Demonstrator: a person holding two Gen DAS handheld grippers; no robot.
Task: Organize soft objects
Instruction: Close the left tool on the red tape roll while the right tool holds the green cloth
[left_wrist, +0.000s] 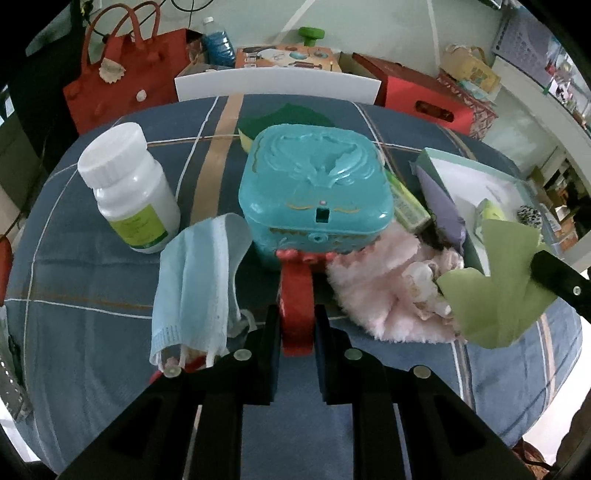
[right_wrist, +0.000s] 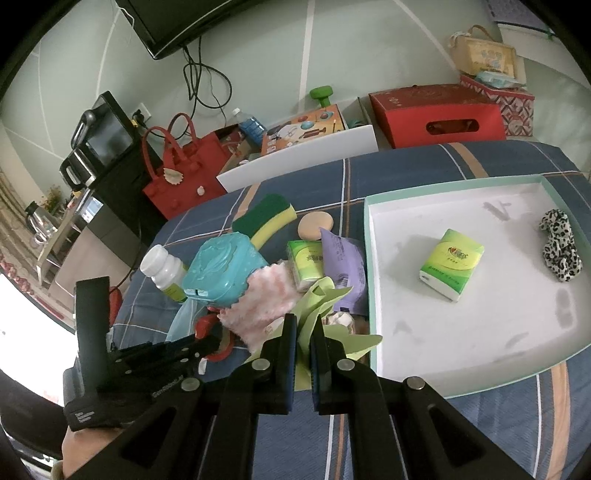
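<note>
Two grippers work over a table (right_wrist: 424, 162) covered in blue plaid cloth. The largest thing on it is a shallow white tray (right_wrist: 369, 280) with a pale green rim, on the right side; inside it lie a green tissue pack (right_wrist: 452, 263) and, well apart from that, a leopard-print scrunchie (right_wrist: 559, 243) near the tray's far right wall.

Left of the tray sits a crowded pile. A teal plastic box (left_wrist: 314, 188) stands at its middle, lid closed. A pink fluffy cloth (left_wrist: 373, 284) lies against the box's right side, and a light blue face mask (left_wrist: 195, 284) lies crumpled just left of the box, in front of a white pill bottle (left_wrist: 129, 184) with a green label. Behind the box rests a yellow and green sponge (right_wrist: 266, 218), with a round beige puff (right_wrist: 316, 226) near it. A purple packet (right_wrist: 343, 262) leans beside the tray's left wall, touching a second green tissue pack (right_wrist: 306, 262).

The right gripper (right_wrist: 303, 332) has its jaws clamped on a light green cloth (left_wrist: 495, 291), which hangs folded just beside the tray's left rim. The left gripper (left_wrist: 297, 314) has its jaws closed on a red strap-like piece (left_wrist: 295, 295) that reaches up to a red frill at the front base of the teal box.
</note>
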